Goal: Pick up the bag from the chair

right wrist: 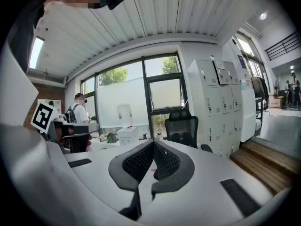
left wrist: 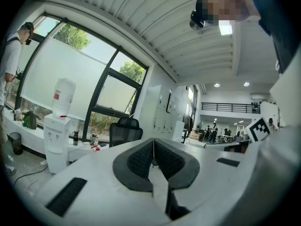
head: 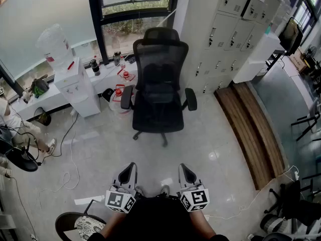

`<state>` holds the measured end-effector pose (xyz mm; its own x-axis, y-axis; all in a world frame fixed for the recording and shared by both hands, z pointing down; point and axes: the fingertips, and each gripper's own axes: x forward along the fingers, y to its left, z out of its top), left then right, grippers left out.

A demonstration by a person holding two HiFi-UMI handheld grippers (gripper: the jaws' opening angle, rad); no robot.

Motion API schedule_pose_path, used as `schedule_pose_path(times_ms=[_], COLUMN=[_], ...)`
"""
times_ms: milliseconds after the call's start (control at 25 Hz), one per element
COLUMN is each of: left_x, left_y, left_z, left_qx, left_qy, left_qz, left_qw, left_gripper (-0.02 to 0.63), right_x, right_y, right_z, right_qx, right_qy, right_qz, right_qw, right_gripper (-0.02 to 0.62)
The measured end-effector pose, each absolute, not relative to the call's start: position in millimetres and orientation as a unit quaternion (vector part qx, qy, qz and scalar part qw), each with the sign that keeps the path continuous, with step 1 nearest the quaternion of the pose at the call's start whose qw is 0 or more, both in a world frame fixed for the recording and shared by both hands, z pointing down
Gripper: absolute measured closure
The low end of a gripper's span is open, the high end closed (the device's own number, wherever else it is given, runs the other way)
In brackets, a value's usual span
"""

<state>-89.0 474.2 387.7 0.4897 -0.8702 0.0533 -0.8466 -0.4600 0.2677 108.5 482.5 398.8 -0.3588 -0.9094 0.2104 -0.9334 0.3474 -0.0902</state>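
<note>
Closest are the two claws, low in the head view. The left claw (head: pixel 131 166) has its pads pressed together with nothing between them, and so does the right claw (head: pixel 183 167). Dark clothes below them are cut off by the bottom edge. Past a stretch of shiny grey floor (head: pixel 210 149) stands the black chair (head: pixel 158 84). The bag (head: pixel 157 102) lies on its seat, black on black and hard to make out. Behind the chair, near the right end of the low white counter (head: pixel 108 79), stand bottles (head: pixel 94 67). A water cooler (head: pixel 70 82) stands at the counter's front edge, under the window (head: pixel 133 34). Lockers (head: pixel 225 29) and a wooden step (head: pixel 248 129) are on the right.
</note>
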Motion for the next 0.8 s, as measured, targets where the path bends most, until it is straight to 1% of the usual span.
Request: schedule_pose_path(times_ms=[800], left_x=[-63], left_y=[474], left_z=[396], left_qx=[0.849], left_qy=[-0.509], left_qz=[-0.031], left_qw=[0.138], left_gripper=[0.601], right_x=[131], right_y=[484], right_z=[408], right_qx=[0.557], right_qy=[-0.821], right_qz=[0.11], right_qw=[0.063], right_gripper=[0.595])
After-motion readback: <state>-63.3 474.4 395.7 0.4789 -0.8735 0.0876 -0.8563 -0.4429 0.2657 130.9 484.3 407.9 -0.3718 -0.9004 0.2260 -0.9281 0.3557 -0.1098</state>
